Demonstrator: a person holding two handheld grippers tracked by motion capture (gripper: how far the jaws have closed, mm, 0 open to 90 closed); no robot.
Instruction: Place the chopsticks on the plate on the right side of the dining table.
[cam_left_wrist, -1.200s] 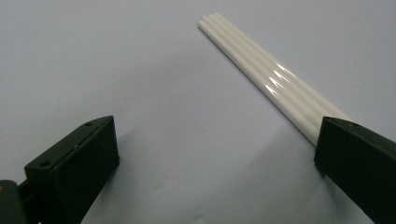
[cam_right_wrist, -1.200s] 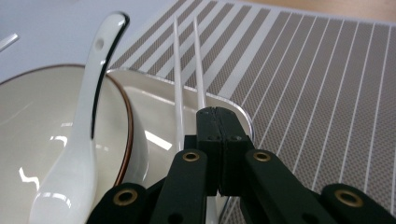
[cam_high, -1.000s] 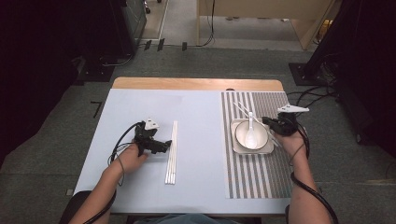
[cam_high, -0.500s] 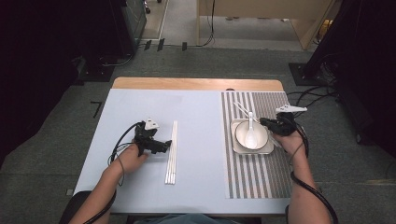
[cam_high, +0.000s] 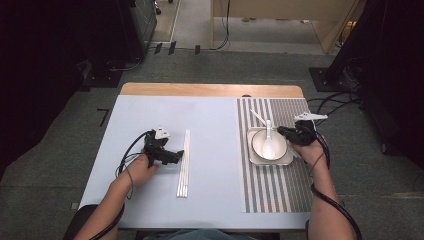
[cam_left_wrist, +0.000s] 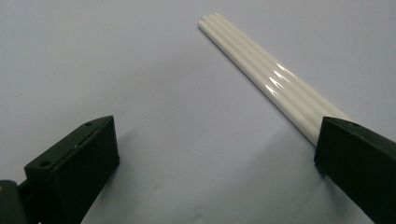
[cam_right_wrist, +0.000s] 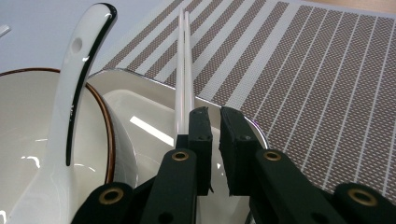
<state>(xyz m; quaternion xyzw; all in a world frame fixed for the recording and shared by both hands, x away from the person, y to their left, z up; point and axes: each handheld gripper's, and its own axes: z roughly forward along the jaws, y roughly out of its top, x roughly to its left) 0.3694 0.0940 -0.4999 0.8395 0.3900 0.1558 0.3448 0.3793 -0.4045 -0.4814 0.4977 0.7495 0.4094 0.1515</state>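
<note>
- My left gripper (cam_high: 172, 156) rests low on the pale blue worktop (cam_high: 215, 125), jaws spread wide and empty; the bundle of white chopsticks (cam_left_wrist: 273, 79) lies just beside one jaw, which cuts off its near end.
- My right gripper (cam_right_wrist: 215, 135) hangs over the square plate (cam_right_wrist: 154, 91), jaws nearly closed. A pair of white chopsticks (cam_right_wrist: 183, 56) runs along the outside of one jaw; whether they are pinched, I cannot tell.
- The spoon (cam_right_wrist: 70, 93) leans in the bowl (cam_high: 260, 145) on the striped mat (cam_high: 280, 190).
</note>
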